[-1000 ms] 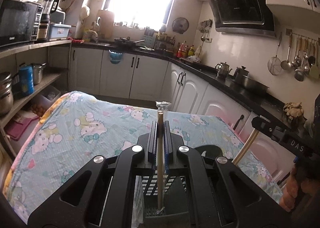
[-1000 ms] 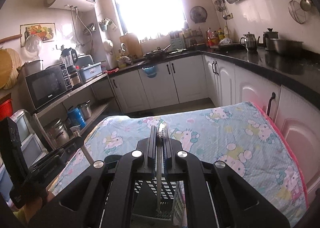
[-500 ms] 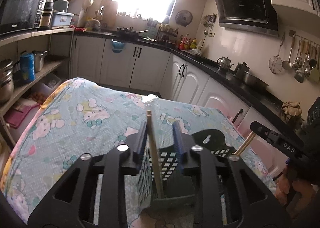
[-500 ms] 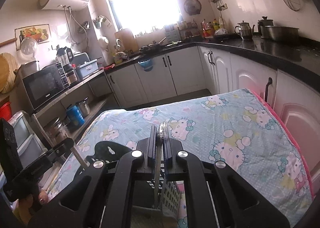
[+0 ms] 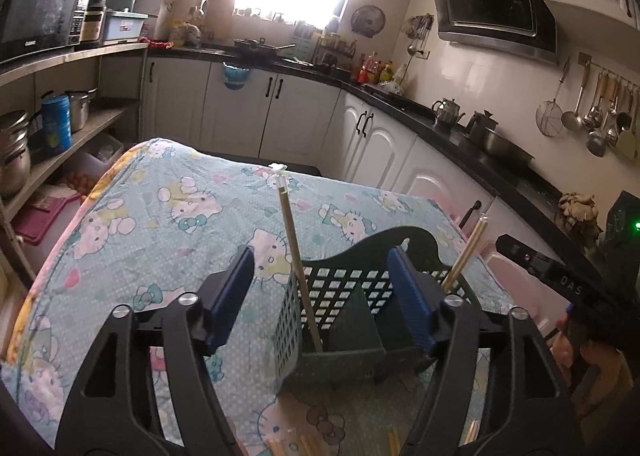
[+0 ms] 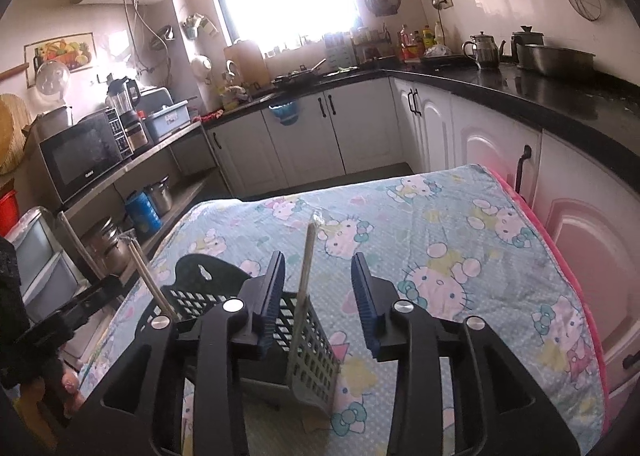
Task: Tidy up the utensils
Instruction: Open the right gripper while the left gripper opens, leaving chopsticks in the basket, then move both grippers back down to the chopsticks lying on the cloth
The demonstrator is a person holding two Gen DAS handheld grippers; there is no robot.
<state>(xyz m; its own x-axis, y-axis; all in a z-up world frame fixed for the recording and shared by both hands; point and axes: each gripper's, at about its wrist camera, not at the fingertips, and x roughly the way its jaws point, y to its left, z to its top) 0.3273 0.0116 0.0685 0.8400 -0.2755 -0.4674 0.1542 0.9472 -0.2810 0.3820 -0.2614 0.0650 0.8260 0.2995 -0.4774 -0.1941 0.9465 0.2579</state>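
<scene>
Cartoon-print cloth covering the table fills mid-frame. Dark perforated utensil basket, lower centre, holds two wrapped chopstick pairs: one leaning at its left compartment, one at its right. Left gripper and right gripper: jaws spread, gripping nothing.
</scene>
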